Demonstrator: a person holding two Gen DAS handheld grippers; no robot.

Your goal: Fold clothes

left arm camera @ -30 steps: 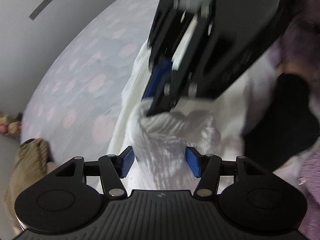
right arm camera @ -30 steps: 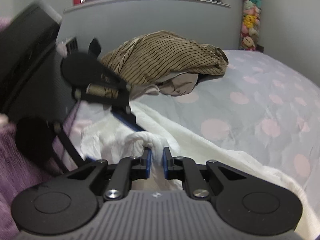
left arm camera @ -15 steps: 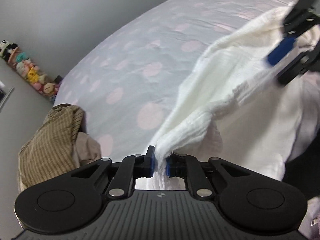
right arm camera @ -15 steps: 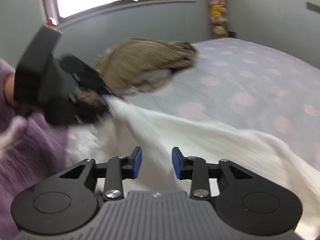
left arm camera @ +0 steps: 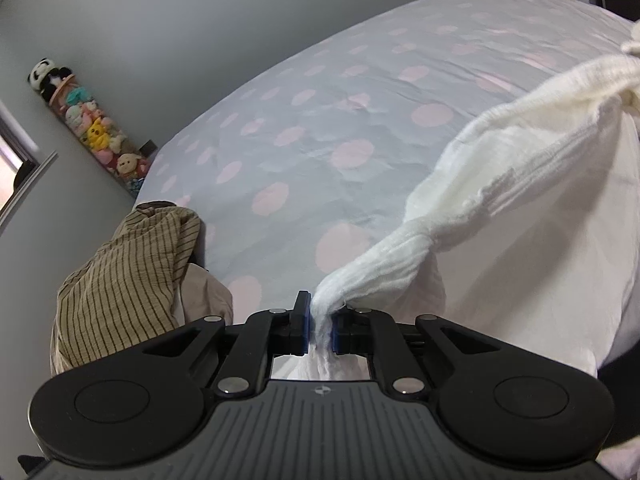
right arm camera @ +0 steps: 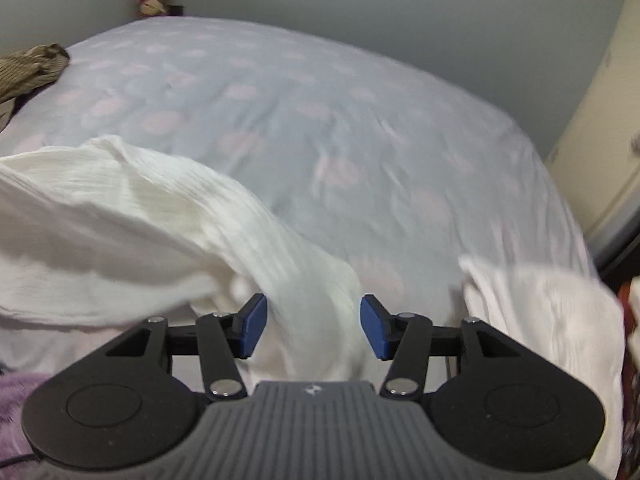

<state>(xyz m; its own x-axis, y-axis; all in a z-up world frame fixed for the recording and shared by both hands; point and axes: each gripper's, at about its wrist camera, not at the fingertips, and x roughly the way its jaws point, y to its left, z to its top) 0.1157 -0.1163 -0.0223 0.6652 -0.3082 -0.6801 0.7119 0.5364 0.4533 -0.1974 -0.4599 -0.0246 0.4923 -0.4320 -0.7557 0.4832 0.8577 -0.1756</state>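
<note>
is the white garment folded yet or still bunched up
Bunched, not folded. The white garment runs as a twisted rope from the left gripper, which pinches one end, and sags in loose wrinkles over the dotted bedspread.

White crinkled garment (left arm camera: 500,184), pale-blue bedsheet (left arm camera: 320,112) with pink dots, brown striped shirt (left arm camera: 120,280)

Both cameras sit close behind their grippers, looking down across the bed (left arm camera: 320,152). They share the white garment (left arm camera: 500,208) and striped clothes (right arm camera: 24,68).
</note>
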